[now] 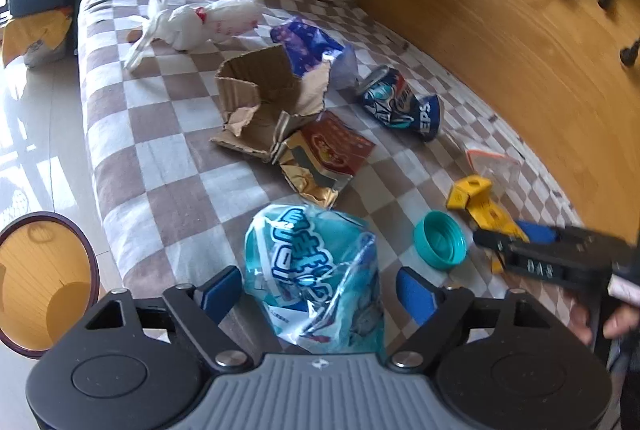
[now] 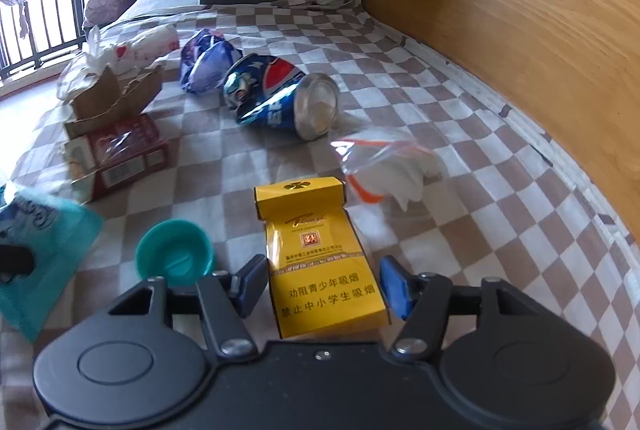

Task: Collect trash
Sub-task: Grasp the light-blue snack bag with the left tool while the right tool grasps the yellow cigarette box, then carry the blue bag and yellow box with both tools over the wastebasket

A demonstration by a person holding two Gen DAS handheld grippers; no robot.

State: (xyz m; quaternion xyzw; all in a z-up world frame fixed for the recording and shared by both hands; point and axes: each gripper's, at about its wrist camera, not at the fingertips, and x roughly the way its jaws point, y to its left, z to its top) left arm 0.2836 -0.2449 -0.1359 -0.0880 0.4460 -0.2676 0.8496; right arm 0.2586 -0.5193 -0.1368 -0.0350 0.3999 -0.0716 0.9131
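Left wrist view: checkered bedcover (image 1: 168, 166) strewn with litter; bin (image 1: 44, 282) lower left looks empty. Left gripper (image 1: 320, 290) spread around a teal wrapper (image 1: 316, 270). Right wrist view: right gripper (image 2: 324, 282) spread around a yellow cigarette pack (image 2: 320, 262). Nearly everything remains.

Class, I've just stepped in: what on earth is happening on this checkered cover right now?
A person is clearing litter with two handheld grippers. The left gripper is open around a crinkled teal plastic snack bag, with a round orange waste bin on the floor nearby. The right gripper is open around a yellow cigarette pack. A teal plastic cap, crushed blue Pepsi can and torn cardboard box lie uncollected.
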